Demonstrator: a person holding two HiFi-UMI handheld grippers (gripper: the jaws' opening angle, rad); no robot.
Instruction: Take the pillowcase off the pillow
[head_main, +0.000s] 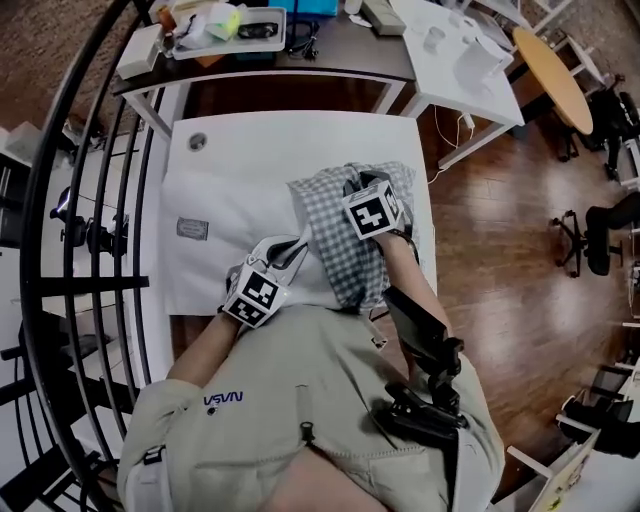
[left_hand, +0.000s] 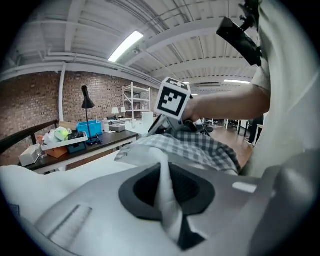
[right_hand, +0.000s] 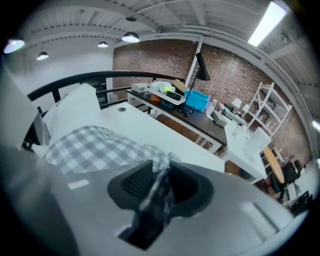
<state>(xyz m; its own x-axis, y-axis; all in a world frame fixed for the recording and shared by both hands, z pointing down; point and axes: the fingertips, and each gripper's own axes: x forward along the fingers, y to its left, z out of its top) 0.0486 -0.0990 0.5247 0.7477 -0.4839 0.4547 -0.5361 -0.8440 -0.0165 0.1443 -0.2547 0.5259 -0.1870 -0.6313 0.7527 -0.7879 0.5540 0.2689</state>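
I'm looking down over the white rectangular tabletop (head_main: 300, 140), where the plain white fabric pillow (head_main: 240, 210) lies flat and takes up most of the left and middle of the surface. The grey-and-white checked cotton pillowcase (head_main: 345, 240) is bunched into a crumpled heap over the pillow's right end. It reaches from the middle of the tabletop down to the near edge, close to my body.

In its own view, my left claw (left_hand: 164, 172) is closed on a fold of the white pillow. The cloth is pinched upright between the two dark ribbed pads (left_hand: 187, 187) and runs away from there toward the checked heap. In the head view this claw sits at the pillow's near edge, just beside the left side of the pillowcase.

My right claw (right_hand: 162, 170) has a twisted strip of the checked pillowcase between its pads. The fabric fills the gap, so I read it as gripped. The rest of the cloth spreads out to the left of the jaws over the white pillow. In the head view this claw is up on top of the checked heap, its marker cube (head_main: 372, 212) facing the camera.

Beyond the tabletop stands a dark desk (head_main: 340, 55), which carries a white tray of clutter (head_main: 215, 25) and a blue plastic box (left_hand: 90, 129).
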